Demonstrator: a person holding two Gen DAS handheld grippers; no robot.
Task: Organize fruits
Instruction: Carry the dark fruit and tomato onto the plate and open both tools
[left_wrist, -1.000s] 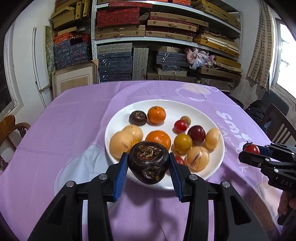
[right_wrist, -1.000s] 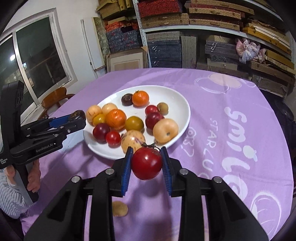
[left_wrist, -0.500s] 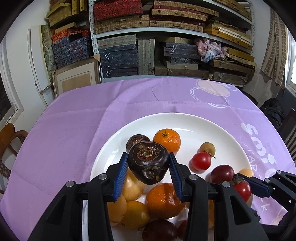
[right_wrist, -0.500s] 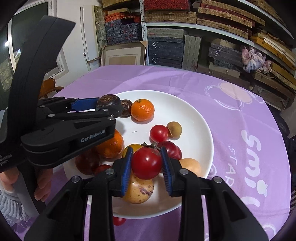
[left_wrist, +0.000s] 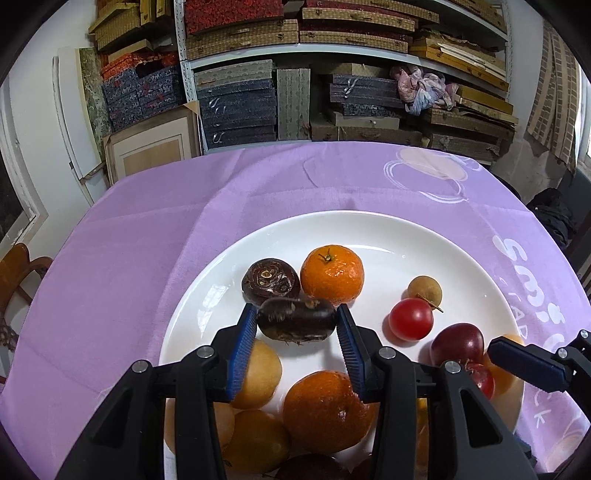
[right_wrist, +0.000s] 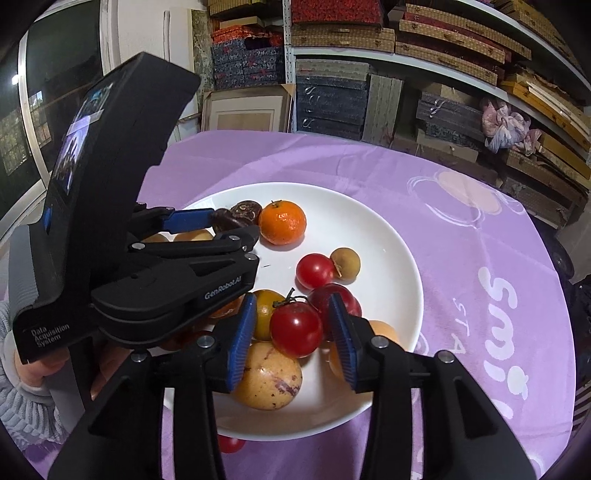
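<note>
A glossy round red tomato (right_wrist: 295, 328) and a wrinkled dark brown fruit (left_wrist: 295, 321) are sitting among mixed fruits, at the white round ceramic plate's (right_wrist: 402, 266) six and ten o'clock.

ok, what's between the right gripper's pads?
Right wrist view: a red tomato, above a speckled yellow fruit; the jaws of the right gripper have just been opening, pads clear of it.

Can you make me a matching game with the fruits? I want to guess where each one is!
Things:
1. tangerine
2. brown longan
3. stemmed tomato
4. little red fruit

Places:
A. on the purple cloth, off the plate
B. beside a dark chestnut
C. between the right gripper's open pads
D. touching a small red tomato

Pairs: 1-B, 2-D, 3-C, 4-A. Those jaws have just been opening, and the tomato sits free between them.
</note>
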